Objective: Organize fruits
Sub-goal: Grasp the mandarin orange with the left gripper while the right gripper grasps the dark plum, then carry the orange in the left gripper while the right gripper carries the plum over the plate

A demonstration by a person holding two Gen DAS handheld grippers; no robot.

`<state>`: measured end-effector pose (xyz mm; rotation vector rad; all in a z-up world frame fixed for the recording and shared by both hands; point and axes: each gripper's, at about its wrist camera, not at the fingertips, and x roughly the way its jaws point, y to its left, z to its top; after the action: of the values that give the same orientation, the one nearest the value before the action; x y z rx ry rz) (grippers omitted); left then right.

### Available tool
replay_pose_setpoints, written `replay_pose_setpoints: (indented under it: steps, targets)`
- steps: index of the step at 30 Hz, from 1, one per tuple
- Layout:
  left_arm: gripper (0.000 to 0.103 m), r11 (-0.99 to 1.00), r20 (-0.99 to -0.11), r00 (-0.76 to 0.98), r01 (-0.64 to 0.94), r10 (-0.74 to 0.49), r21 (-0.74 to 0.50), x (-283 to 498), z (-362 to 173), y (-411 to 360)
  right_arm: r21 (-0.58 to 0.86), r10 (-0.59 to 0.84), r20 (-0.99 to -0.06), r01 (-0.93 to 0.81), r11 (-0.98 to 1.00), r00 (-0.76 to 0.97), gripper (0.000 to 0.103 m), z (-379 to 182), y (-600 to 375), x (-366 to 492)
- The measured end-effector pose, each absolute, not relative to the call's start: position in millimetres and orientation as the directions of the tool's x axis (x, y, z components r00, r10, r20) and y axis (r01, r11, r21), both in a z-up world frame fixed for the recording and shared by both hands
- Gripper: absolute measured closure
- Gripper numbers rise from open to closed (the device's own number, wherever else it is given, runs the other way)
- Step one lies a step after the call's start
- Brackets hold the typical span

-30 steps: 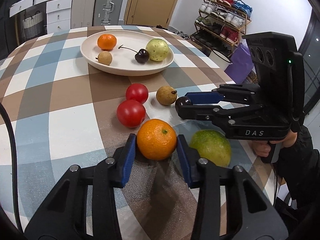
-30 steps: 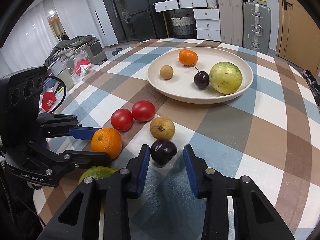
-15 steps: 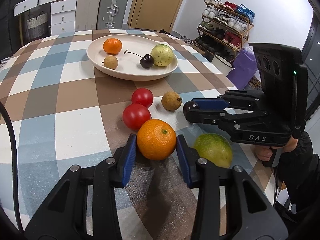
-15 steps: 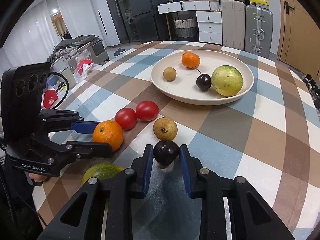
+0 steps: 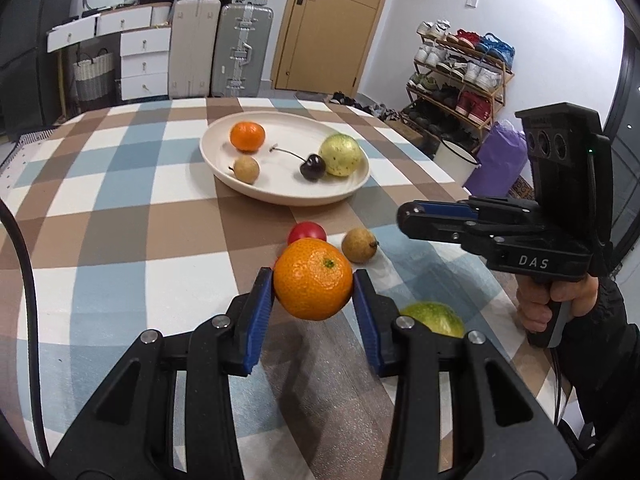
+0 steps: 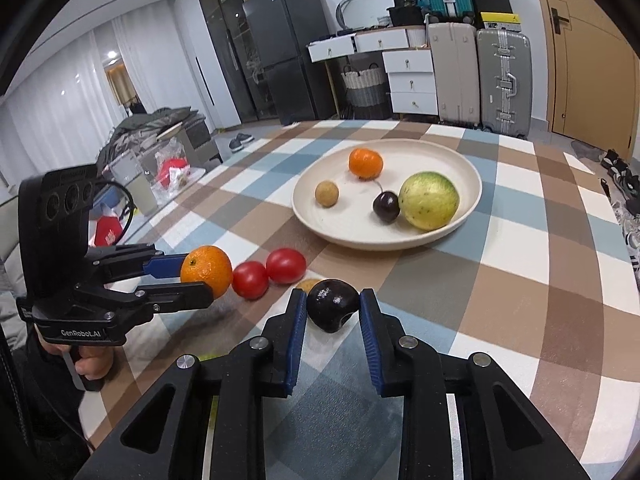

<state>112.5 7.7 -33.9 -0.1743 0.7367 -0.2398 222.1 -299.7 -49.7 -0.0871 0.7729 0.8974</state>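
While clamped in left claw point(image 5: 313, 294), orange point(image 5: 313, 279)

Bright, even indoor light; soft shadows fall on the desk point(image 5: 120, 216) beneath each claw. Strong fisheye bending and dark vignette at the corners; slight blur farther beyond the claws.

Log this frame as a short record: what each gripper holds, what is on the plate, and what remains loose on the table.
left gripper: shut on large orange mandarin
right gripper: shut on dark purple round fruit
cream round plate: small orange mandarin, brown longan, dark cherry, yellow-green guava
checked tablecloth: two red tomatoes, brown fruit, green fruit
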Motion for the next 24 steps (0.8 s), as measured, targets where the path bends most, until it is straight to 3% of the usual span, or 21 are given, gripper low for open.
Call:
replay_pose_setpoints:
  steps: [24]
  targets:
    - [0.066,0.985,-0.547,0.831,0.004,-0.1,-0.172,173.8,6.8,23.2,0.288,0.672,-0.496,-0.626,0.725,0.55,0.076,-2.4,-317.2,255.5]
